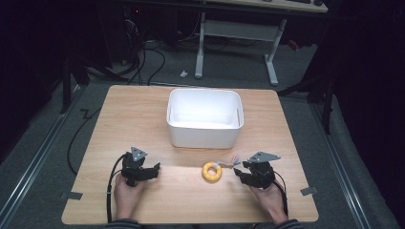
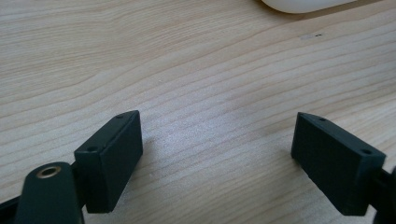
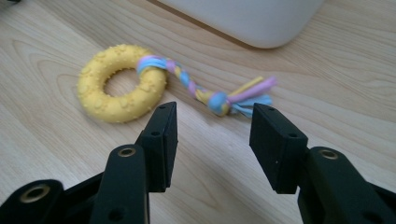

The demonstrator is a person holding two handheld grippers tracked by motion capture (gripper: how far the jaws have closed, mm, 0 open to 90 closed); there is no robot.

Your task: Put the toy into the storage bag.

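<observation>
A yellow knobbly ring toy [image 1: 211,171] [image 3: 120,84] lies flat on the wooden table, with a braided pastel rope tail [image 1: 230,163] [image 3: 219,97] tied to it. My right gripper [image 1: 241,173] [image 3: 212,126] sits just right of the toy, open, its jaws a short way from the rope's knotted end and touching nothing. My left gripper [image 1: 154,170] [image 2: 217,144] rests on the table at the left, jaws wide open over bare wood. A white plastic bin [image 1: 204,117] stands behind the toy, empty.
The bin's rounded lower corner [image 3: 252,23] lies close beyond the rope in the right gripper view, and its edge [image 2: 303,4] tops the left gripper view. The table's front edge [image 1: 191,222] is near both hands. Cables and a desk frame [image 1: 236,33] are on the floor beyond.
</observation>
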